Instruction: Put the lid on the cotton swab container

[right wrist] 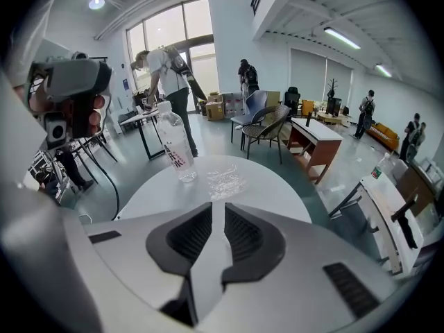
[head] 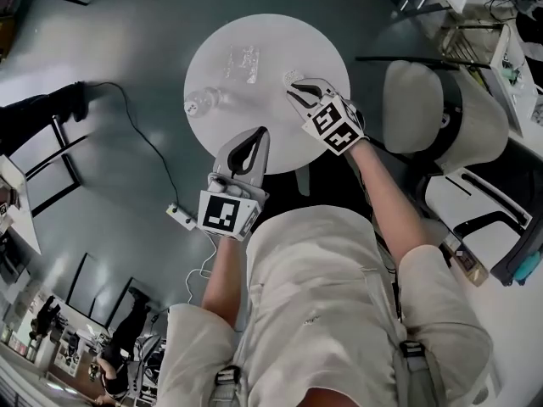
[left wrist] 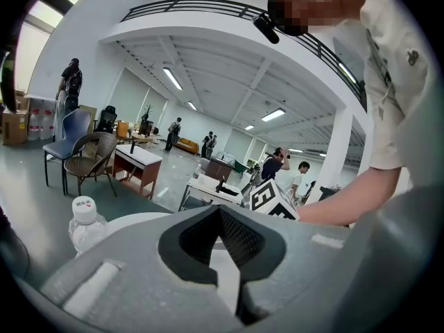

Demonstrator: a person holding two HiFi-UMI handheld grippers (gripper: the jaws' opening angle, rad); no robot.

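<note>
Currently logged: the left gripper [head: 261,132] hovered at the near edge of the round white table [head: 280,138]. In the left gripper view I read its jaws [left wrist: 220,210] as closed tip to tip, with nothing held. The right gripper [head: 293,87] sat over the table's right side. In the right gripper view its jaws [right wrist: 218,207] stood almost together, and a thin slit showed bare tabletop [right wrist: 277,193] and no object.

The cotton swab container [head: 244,62] rested on the far part of the table, well apart from both grippers. From the right gripper it lay ahead of the jaws [right wrist: 223,179]. It appeared as a small, clear, glinting plastic item. I could not tell whether a lid was on it.

A water bottle [head: 204,102] with a white cap stood upright near the container, toward the table's left edge [right wrist: 173,148]. It also showed at the left of the left gripper view [left wrist: 87,220].
</note>
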